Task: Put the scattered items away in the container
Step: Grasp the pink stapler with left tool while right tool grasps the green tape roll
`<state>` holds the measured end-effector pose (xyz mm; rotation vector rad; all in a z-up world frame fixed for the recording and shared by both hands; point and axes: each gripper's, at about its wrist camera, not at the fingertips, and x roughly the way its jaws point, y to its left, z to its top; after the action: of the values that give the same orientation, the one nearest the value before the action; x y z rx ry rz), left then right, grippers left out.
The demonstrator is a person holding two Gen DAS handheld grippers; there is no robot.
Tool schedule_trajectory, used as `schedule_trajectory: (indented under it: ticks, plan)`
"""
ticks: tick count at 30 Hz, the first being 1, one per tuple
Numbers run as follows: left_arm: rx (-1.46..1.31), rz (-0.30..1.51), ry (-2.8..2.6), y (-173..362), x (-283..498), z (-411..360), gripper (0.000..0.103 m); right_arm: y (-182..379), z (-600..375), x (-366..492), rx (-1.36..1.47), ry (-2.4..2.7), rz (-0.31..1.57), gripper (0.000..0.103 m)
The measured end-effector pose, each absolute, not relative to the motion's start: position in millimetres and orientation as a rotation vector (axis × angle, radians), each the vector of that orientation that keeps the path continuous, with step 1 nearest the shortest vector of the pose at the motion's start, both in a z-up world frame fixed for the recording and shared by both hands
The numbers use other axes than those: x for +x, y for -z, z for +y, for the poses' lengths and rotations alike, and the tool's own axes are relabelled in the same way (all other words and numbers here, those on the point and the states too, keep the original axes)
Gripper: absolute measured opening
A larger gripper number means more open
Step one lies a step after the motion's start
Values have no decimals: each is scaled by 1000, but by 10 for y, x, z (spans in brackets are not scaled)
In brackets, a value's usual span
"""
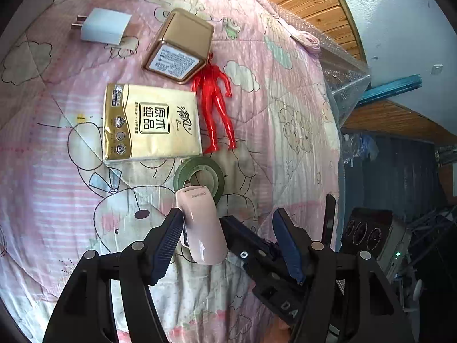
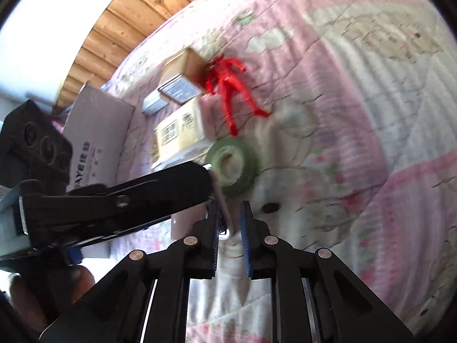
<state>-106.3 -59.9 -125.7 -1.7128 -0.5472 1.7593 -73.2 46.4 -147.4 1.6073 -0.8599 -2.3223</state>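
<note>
pink stapler (image 1: 201, 225) | long axis toward green tape roll (image 1: 199, 176) | right-view blurred, grip unclear

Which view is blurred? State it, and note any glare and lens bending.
The right wrist view is motion-smeared: the red figure and green tape roll look streaked. The left wrist view is sharp, with glare on the tissue pack and pink stapler. Both bow the quilt at the edges.

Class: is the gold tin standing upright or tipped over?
Tipped over: the gold tin lies on its side on the quilt, its labelled end facing the camera.
</note>
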Motion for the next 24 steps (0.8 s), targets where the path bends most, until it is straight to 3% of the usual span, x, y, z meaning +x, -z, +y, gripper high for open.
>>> schedule_trajectory:
  ticks: [5,8,11,14,24]
  plan:
    - [-1752,-386,-1822,1285,-991,-535,66,1541,700,-464,1686,2341,-995,17]
    - [-1752,-197,-1859,1312,-877,-395,65,1484,842,-398,1692,2385,-983,18]
    - [-1709,-14,-1915,1282,-762,-330,60,1355,918,-445,1687,2468,-906,29]
    - [-1704,169,-1966,1284,-719,-293,30,1247,903,-588,1668,2483,-820,31]
    - [-1808,270,-2022,1268,-688,-1017,29,1387,465,-1038,1760,2465,-373,35]
